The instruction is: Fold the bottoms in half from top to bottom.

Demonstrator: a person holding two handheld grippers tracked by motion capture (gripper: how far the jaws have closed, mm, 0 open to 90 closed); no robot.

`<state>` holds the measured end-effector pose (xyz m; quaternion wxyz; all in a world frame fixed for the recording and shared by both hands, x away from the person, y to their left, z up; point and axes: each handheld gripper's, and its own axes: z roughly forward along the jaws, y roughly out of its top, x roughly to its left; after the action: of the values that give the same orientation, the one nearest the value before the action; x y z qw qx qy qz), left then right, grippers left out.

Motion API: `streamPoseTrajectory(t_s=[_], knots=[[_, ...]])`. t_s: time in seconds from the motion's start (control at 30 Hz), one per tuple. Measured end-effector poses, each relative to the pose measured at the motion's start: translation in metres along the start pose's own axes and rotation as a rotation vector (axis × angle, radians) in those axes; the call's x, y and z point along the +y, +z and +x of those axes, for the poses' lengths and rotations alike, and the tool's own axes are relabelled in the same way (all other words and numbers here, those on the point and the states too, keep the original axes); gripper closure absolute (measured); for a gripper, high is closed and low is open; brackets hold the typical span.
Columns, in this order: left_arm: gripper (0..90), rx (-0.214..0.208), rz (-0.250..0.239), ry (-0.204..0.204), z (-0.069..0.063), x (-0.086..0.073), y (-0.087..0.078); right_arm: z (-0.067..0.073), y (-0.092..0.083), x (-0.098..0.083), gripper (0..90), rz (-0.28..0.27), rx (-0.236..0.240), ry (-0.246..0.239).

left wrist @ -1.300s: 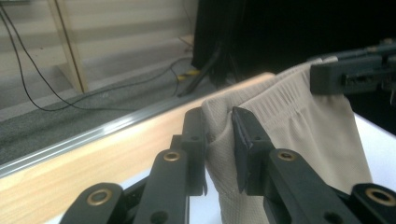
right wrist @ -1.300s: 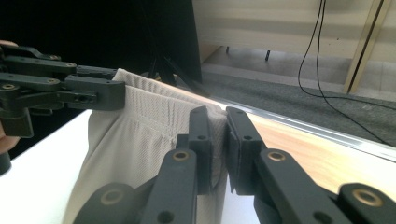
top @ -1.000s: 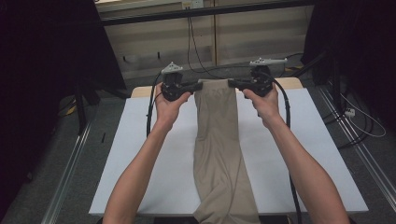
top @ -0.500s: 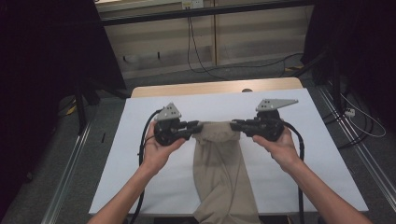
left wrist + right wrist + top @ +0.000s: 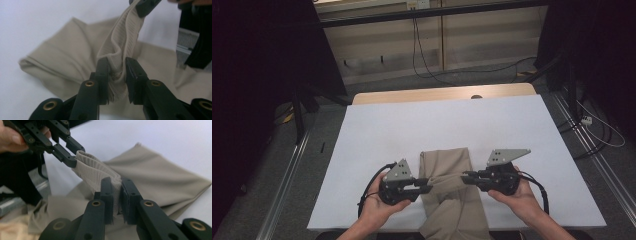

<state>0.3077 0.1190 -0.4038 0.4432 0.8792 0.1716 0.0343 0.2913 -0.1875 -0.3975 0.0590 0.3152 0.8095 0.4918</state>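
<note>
A beige garment (image 5: 447, 162) lies along the near middle of the white table (image 5: 412, 125), its far end doubled back over itself. My left gripper (image 5: 430, 186) pinches the left end of its ribbed edge, and my right gripper (image 5: 463, 176) pinches the right end. In the left gripper view the ribbed band (image 5: 125, 37) runs up from my jaws (image 5: 117, 72) to the other gripper. The left jaws have just eased open a little, with cloth still pressed between them. In the right gripper view my jaws (image 5: 117, 187) clamp the same band (image 5: 92, 171), and the left gripper (image 5: 67, 152) holds its far end.
The garment's lower part hangs over the table's near edge (image 5: 452, 231). A wooden strip (image 5: 442, 94) borders the table's far side. Metal rails (image 5: 287, 190) run along the floor on both sides, and cables (image 5: 427, 60) lie beyond the table.
Both grippers have come from the far end of the table toward the person and lower, bringing the garment's edge with them. The garment now lies folded over itself.
</note>
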Motion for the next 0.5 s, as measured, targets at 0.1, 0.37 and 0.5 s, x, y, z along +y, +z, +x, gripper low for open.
streamPoseTrajectory(t_s=[0.1,0.37,0.5], knots=[[73.9,-0.012,0.044,-0.005,-0.007,-0.013,0.011,0.007,0.004,-0.013,80.6,0.069,-0.022,-0.049],[81.1,-0.025,0.097,0.028,-0.022,-0.02,0.023,0.01,0.004,-0.04,78.2,0.151,-0.045,-0.053],[85.4,-0.021,0.105,0.033,-0.026,-0.02,0.025,0.011,0.004,-0.043,75.8,0.148,-0.04,-0.053]])
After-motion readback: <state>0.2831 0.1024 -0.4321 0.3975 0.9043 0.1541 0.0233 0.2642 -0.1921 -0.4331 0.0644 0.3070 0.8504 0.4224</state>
